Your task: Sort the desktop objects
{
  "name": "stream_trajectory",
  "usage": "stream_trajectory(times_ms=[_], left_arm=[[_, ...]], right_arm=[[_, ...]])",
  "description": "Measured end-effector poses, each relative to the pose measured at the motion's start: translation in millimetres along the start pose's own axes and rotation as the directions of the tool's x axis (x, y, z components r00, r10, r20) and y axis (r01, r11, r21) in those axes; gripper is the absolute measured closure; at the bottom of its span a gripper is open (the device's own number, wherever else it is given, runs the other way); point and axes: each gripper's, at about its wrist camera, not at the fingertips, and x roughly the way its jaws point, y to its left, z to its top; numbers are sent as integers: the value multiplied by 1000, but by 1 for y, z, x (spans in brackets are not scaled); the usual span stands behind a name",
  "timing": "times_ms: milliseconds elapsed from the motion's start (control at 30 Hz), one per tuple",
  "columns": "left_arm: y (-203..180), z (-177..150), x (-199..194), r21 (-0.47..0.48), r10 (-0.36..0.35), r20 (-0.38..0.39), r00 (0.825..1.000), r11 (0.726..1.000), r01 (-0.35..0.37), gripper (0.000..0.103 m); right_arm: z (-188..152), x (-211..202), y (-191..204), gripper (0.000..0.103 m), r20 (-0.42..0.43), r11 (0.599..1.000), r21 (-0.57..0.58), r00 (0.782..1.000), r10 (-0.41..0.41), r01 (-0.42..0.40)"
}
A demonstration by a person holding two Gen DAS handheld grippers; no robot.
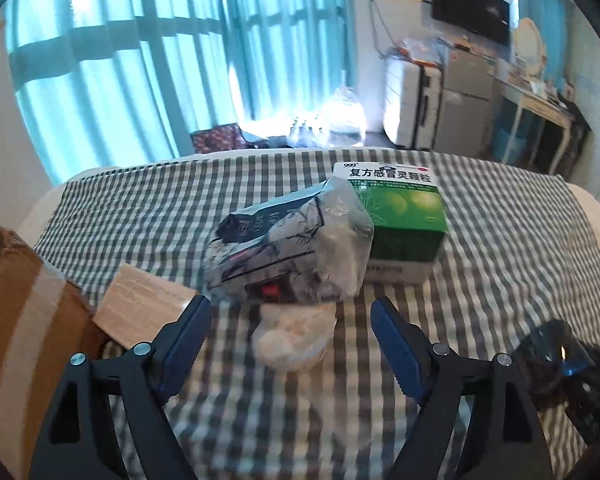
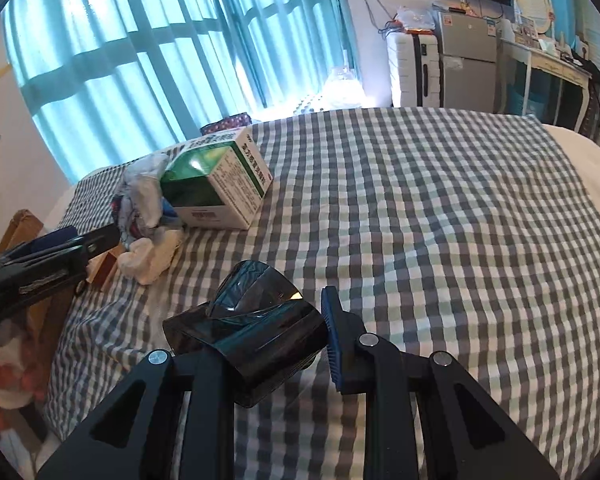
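My left gripper [image 1: 290,314] stands open over the checked cloth [image 1: 500,248], and a white crumpled wad [image 1: 294,338] lies between its blue fingertips without touching them. Just behind the wad sits a crinkly printed packet [image 1: 288,248], leaning on a green and white medicine box [image 1: 406,220]. My right gripper [image 2: 260,330] is shut on a glossy black object [image 2: 256,320] held just above the cloth; its left finger is hidden behind the object. In the right wrist view, the box [image 2: 216,184], the packet [image 2: 140,192], the wad [image 2: 152,260] and the left gripper [image 2: 60,248] are at the left.
An open cardboard box [image 1: 16,300] stands at the left edge of the table, with a pale wooden block [image 1: 140,308] beside it. The right half of the checked cloth [image 2: 440,220] is bare. Curtains, a fridge and a dressing table lie beyond the table.
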Motion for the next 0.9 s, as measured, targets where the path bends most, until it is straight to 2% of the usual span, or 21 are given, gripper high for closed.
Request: stream_trajectory(times_ms=[67, 133, 233, 300, 333, 400, 467, 533, 667, 900], left_arm=[[-9, 1, 5, 6, 84, 68, 994, 996, -85, 18], [-16, 4, 11, 27, 106, 99, 989, 994, -109, 17], [-24, 10, 28, 54, 155, 85, 984, 986, -160, 17], [-26, 13, 42, 70, 194, 39, 980, 978, -196, 17], [-23, 15, 49, 63, 182, 12, 983, 981, -183, 18], [-13, 18, 50, 20, 152, 11, 988, 988, -152, 40], [-8, 20, 51, 15, 185, -8, 983, 983, -185, 71], [-1, 20, 47, 24, 160, -19, 987, 987, -160, 81], [19, 18, 22, 9, 107, -3, 994, 994, -107, 86], [58, 23, -37, -23, 4, 15, 1000, 1000, -4, 87]], right_arm=[[1, 9, -10, 81, -18, 1000, 22, 1000, -2, 3], [3, 14, -16, 81, -27, 999, 35, 1000, -6, 7], [5, 14, -22, 81, -23, 999, 37, 1000, -11, 12], [6, 13, -27, 81, -18, 998, 62, 1000, 10, -8], [7, 13, -29, 81, -16, 997, 72, 1000, 17, -16], [7, 11, -31, 81, -13, 997, 80, 1000, 20, -19], [7, 8, -31, 81, -5, 997, 79, 1000, 15, -15], [7, 5, -30, 81, 3, 997, 79, 1000, 17, -17], [8, -6, -23, 81, 26, 998, 67, 999, 20, -21], [6, -37, -3, 81, 55, 994, 64, 995, 80, -83]])
